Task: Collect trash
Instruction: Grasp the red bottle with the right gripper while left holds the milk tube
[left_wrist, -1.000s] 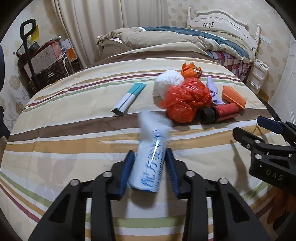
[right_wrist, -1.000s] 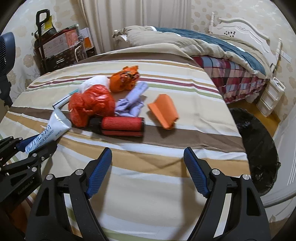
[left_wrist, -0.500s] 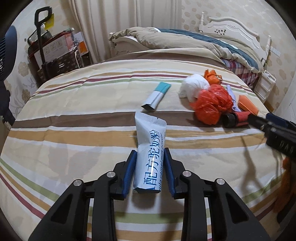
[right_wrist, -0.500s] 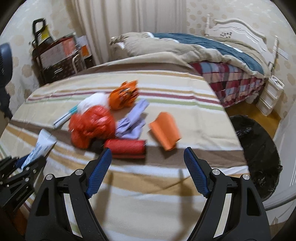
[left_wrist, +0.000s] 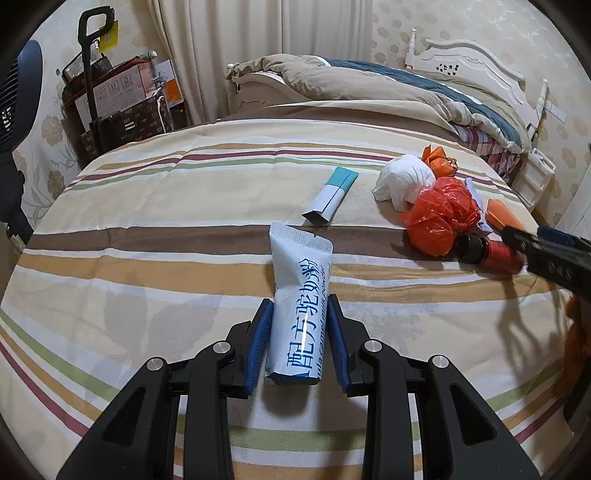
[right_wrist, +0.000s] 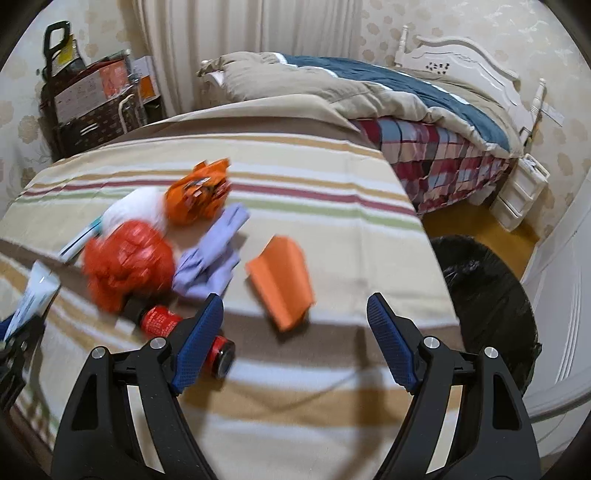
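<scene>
My left gripper (left_wrist: 300, 341) is shut on a white milk powder sachet (left_wrist: 299, 306) with blue print, held above the striped cloth (left_wrist: 147, 258). Trash lies in a heap to the right: a red plastic bag (left_wrist: 439, 218), a white wad (left_wrist: 404, 181), an orange crumpled wrapper (left_wrist: 439, 162), a red cylinder (left_wrist: 495, 254) and a teal and white packet (left_wrist: 332, 195). My right gripper (right_wrist: 295, 343) stands open above the cloth, nothing between its fingers. Just beyond it lie an orange folded piece (right_wrist: 282, 280), a lilac glove (right_wrist: 214, 254) and the red cylinder (right_wrist: 184, 332), partly behind the left finger.
A black bin bag (right_wrist: 487, 295) stands open on the floor off the right edge of the striped surface. Behind it is a bed with a quilt (right_wrist: 369, 96). A trolley with boxes (left_wrist: 110, 103) stands at the far left by the curtain.
The left gripper swung left with the sachet, so the trash heap now sits further right in its view. The right gripper moved forward over the heap; the red cylinder is now at its left finger.
</scene>
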